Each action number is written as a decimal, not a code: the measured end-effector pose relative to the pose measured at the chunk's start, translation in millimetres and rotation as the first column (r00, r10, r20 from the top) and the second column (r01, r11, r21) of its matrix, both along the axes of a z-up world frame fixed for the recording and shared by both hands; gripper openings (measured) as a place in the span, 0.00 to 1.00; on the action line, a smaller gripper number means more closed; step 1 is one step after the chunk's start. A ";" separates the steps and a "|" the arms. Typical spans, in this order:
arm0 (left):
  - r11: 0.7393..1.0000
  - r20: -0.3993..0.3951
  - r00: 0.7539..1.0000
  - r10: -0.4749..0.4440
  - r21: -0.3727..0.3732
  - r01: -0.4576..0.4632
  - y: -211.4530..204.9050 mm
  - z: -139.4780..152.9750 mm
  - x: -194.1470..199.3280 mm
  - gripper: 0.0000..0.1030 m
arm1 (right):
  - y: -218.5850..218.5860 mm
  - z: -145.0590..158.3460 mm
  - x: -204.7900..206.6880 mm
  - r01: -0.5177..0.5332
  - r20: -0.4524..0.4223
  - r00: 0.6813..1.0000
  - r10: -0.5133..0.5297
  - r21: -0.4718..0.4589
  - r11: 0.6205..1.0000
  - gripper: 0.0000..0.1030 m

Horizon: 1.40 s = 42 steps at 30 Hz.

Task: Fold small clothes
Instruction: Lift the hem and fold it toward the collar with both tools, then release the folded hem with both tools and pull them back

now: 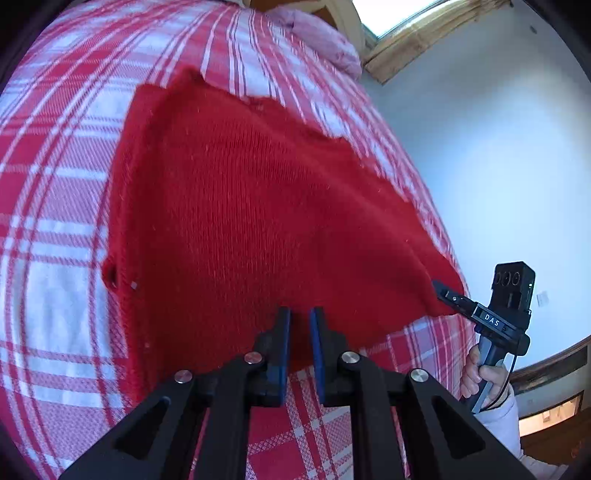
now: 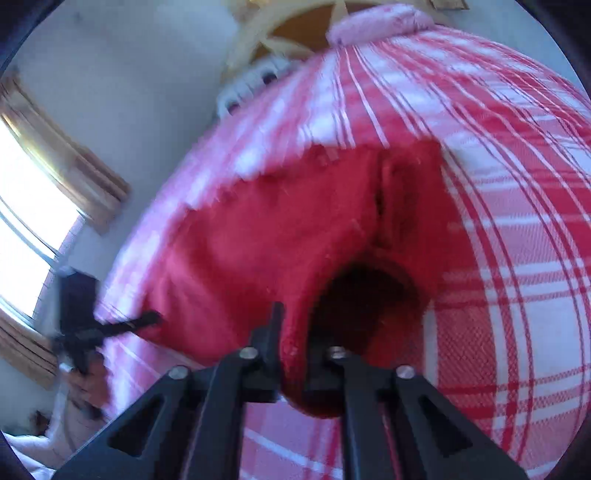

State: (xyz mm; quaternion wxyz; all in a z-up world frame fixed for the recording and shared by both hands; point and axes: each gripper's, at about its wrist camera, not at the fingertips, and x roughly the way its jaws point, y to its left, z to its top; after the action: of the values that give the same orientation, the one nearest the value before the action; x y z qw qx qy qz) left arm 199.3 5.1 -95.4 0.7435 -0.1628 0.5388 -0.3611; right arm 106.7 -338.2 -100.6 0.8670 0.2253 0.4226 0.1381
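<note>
A red knit garment (image 1: 240,203) lies spread on a red-and-white plaid bedspread (image 1: 55,184), with its near edge lifted off the bed. My left gripper (image 1: 301,325) is shut on that near edge, and red fabric shows between its blue pads. In the left wrist view my right gripper (image 1: 439,288) pinches the garment's right corner. The right wrist view is blurred. There the right gripper (image 2: 295,332) is shut on a thick fold of the garment (image 2: 258,240), which opens into a dark hollow beside it. The left gripper (image 2: 153,317) holds the far left corner.
A pink pillow (image 1: 325,37) lies at the head of the bed. The bed's edge runs along a white wall (image 1: 480,166) below a wood-framed window (image 1: 399,14). A person's hand (image 1: 480,373) grips the right handle. A white radiator (image 2: 251,85) stands behind the bed.
</note>
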 end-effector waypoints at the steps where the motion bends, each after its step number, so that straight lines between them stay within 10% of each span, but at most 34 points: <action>1: 1.000 0.006 1.000 -0.012 0.008 0.012 -0.6 1.9 -1.1 0.11 | 1.8 0.7 -3.5 -0.012 0.006 1.000 0.012 -0.021 1.000 0.09; 7: 0.962 0.122 0.985 -0.125 0.256 0.091 -5.3 11.9 -10.9 0.11 | -15.4 7.8 -38.4 0.049 -0.001 0.999 -0.052 -0.298 0.953 0.09; 11: 0.948 0.168 0.974 -0.150 0.306 0.093 8.4 22.5 -14.0 0.11 | -24.3 8.9 -44.6 0.068 0.025 0.998 -0.064 -0.286 0.956 0.23; 15: 0.966 0.253 0.959 -0.127 0.252 0.061 26.8 57.2 -8.8 0.11 | -42.6 52.2 -38.3 0.218 0.223 0.958 -0.180 -0.156 0.963 0.93; 17: 0.976 0.285 0.956 -0.071 0.216 0.008 32.6 69.6 1.0 0.11 | -39.6 68.6 -16.6 0.197 0.281 0.948 -0.151 -0.141 0.970 0.90; 21: 0.984 0.301 0.952 0.061 0.140 -0.108 19.6 69.9 26.4 0.11 | -25.4 64.5 67.2 0.123 0.177 0.981 -0.080 -0.246 0.962 0.28; 31: 0.948 0.305 0.943 0.132 0.239 -0.209 -11.1 18.5 43.5 0.11 | -3.6 -1.9 137.4 0.055 -0.045 0.995 -0.086 -0.464 0.884 0.58; 32: 0.949 0.313 0.940 0.138 0.229 -0.215 -11.0 18.4 42.7 0.11 | -4.8 -2.8 135.5 0.057 -0.044 0.995 -0.087 -0.456 0.888 0.56; 34: 0.952 0.309 0.940 0.146 0.216 -0.218 -9.1 17.0 42.0 0.11 | -7.6 -2.8 132.0 0.043 -0.036 0.997 -0.064 -0.426 0.904 0.13; 42: 0.950 0.309 0.937 0.162 0.206 -0.232 -6.6 16.3 37.4 0.11 | -12.8 37.7 122.3 0.201 0.147 0.978 -0.146 -0.521 0.829 0.09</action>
State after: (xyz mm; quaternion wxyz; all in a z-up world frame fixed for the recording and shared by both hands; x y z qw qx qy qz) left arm 236.7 -1.6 -79.1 0.8608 -0.0710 0.4452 -0.2363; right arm 229.0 -351.0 -62.9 0.9244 0.0059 0.3778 -0.0528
